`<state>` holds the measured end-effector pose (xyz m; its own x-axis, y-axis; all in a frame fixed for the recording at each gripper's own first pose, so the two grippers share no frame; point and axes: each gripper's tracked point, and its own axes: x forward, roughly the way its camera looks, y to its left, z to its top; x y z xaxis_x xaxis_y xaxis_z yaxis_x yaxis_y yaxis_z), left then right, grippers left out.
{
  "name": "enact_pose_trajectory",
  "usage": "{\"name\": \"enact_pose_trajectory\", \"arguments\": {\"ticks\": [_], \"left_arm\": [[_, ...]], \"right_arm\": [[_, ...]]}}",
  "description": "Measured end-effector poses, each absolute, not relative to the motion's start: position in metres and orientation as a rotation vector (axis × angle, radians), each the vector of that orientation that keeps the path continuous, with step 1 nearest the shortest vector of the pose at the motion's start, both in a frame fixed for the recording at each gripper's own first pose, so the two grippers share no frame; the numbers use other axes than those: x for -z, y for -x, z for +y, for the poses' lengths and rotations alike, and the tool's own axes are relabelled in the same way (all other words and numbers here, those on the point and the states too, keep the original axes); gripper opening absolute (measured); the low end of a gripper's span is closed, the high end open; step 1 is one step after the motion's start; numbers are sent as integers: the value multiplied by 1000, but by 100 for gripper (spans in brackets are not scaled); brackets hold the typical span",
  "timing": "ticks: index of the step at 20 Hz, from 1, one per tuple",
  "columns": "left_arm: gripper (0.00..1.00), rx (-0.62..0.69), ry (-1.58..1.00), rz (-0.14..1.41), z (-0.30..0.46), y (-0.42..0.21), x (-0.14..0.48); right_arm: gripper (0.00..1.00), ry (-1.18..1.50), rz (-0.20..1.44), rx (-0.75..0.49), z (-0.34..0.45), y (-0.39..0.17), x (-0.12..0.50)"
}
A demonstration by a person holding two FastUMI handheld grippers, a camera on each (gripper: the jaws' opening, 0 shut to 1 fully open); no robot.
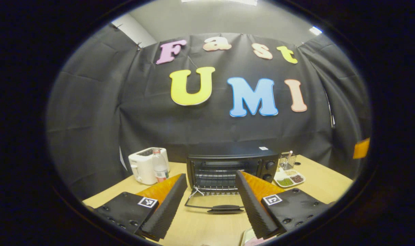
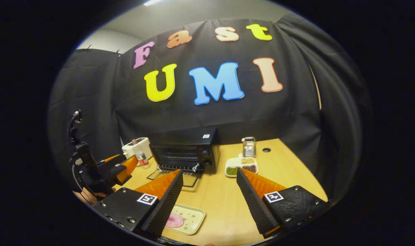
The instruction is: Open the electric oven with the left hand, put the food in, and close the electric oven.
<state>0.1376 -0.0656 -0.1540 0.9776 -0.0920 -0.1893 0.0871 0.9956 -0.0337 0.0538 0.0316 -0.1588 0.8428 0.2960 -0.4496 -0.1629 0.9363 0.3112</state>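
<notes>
With the oven door down, the right gripper, spread wide and empty, should drop squarely over the food tray at the bench's near edge.

Toaster left of oven

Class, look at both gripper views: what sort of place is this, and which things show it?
Probably a mock kitchen set up in a cloth-walled booth: a black electric oven with its door down, a white toaster and a white divided dish of beans stand on a pale wooden table.
</notes>
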Motion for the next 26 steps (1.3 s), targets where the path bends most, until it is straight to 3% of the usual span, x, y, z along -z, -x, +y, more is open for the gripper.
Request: {"name": "enact_pose_trajectory", "arguments": {"ticks": [3,4,5,11,20,21,22,23,26], "left_arm": [[96,50,6,141,-41,-119,124],[100,35,-3,129,-32,-113,116],[96,20,-4,123,-25,-106,111],[100,-43,-22,91,3,-84,88],[97,-135,-34,116,51,-68,95],[97,-144,-29,115,55,-68,94],[97,-154,-24,113,60,-68,92],[97,-164,-21,110,65,-66,92],[96,-182,-19,113,75,-65,94]], "right_arm": [[99,-345,679,-328,48,-43,196],[98,-375,723,-349,53,-38,206],[98,-406,776,-371,59,-33,218],[99,-519,1098,-461,93,-1,286],[96,-539,1380,-426,105,24,360],[83,-555,1393,-417,107,23,362],[77,-552,1416,-401,108,25,369],[56,-547,1427,-381,107,23,373],[34,-536,1465,-320,95,22,381]]}}
